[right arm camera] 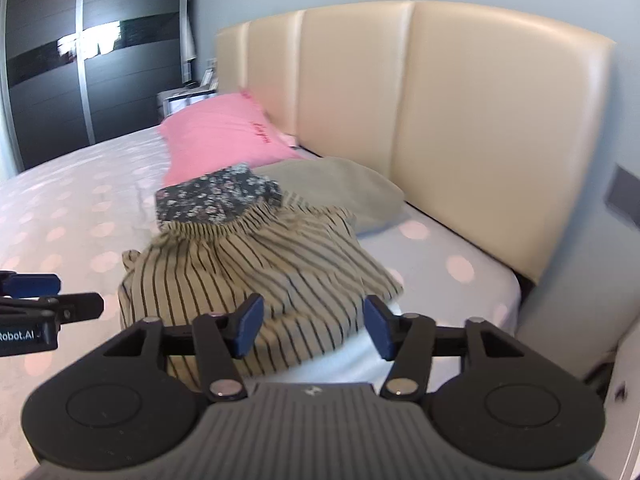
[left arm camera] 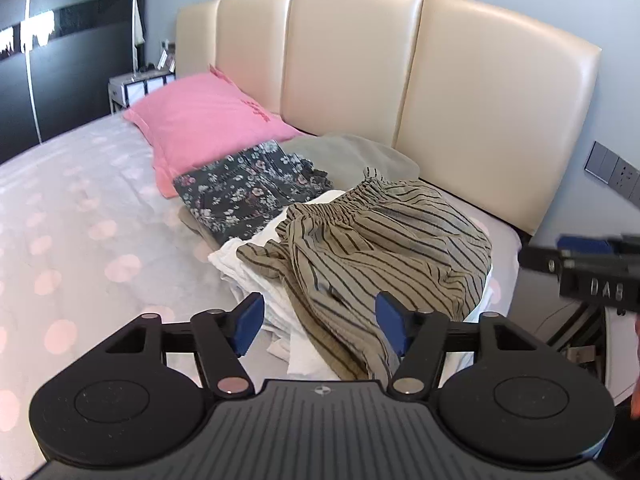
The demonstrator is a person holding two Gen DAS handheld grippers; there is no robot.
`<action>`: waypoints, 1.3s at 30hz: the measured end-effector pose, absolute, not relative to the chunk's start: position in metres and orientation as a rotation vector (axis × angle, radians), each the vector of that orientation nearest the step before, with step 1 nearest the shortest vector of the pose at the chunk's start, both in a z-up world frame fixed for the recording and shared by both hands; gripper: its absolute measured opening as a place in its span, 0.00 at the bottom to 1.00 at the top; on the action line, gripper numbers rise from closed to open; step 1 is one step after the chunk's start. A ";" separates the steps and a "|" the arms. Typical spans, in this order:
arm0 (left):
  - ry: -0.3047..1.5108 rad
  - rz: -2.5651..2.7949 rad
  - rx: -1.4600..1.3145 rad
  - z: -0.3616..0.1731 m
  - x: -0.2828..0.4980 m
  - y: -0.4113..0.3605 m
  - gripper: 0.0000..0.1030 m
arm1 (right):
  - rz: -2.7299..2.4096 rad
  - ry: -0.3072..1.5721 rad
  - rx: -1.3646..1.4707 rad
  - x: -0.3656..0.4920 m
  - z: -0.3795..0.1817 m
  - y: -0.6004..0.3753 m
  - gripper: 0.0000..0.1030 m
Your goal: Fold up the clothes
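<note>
Left hand-held gripper [left arm camera: 320, 326]: blue pads spread apart, nothing between them. It hovers above the near end of the clothes pile; the lower hem of the striped trousers [left arm camera: 384, 240] and the edge of the white garment [left arm camera: 248, 276] show in the gap between the pads, contact not determinable.

Right hand-held gripper [right arm camera: 314, 328]: pads likewise apart, holding nothing. The striped trousers [right arm camera: 256, 276] lie directly ahead and below, the near hem passing under the left pad; the right pad sits over white cloth at the near edge of the bed [right arm camera: 460, 272]. Touching or not: cannot tell.

Each gripper shows at the side of the other's view: right one at the right edge of the left wrist view [left arm camera: 592, 268], left one at the left edge of the right wrist view [right arm camera: 36, 304].

Striped trousers: crumpled, elastic waistband turned toward the headboard, lying on top of the white garment, near the bed's right edge by the head end.

Behind them: folded dark floral garment [left arm camera: 244, 192], partly overlapped by the pile. Beyond: grey-green pillow [left arm camera: 352, 156] against the headboard [left arm camera: 400, 72], pink pillow [left arm camera: 208, 124] to its left. Polka-dot bedsheet [left arm camera: 80, 220] bare toward the left edge. Nightstand [left arm camera: 136, 88] past the pink pillow, dark wardrobe [left arm camera: 72, 60] at far left.
</note>
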State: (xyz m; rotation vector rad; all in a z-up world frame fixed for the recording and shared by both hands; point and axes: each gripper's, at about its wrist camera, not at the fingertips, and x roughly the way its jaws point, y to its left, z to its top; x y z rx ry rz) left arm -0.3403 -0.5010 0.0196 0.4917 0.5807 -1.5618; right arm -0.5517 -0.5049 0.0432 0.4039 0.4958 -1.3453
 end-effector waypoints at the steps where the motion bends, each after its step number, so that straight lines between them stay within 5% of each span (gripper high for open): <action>1: 0.576 -1.564 0.491 0.018 -0.343 -0.498 0.60 | -1.355 0.477 0.422 -0.552 0.038 -0.500 0.64; 9: 0.585 -1.561 0.461 0.008 -0.357 -0.487 0.64 | -1.418 0.323 0.445 -0.554 0.018 -0.474 0.74; 39: 0.623 -1.481 0.485 -0.019 -0.356 -0.473 0.66 | -1.450 0.320 0.501 -0.550 0.007 -0.473 0.75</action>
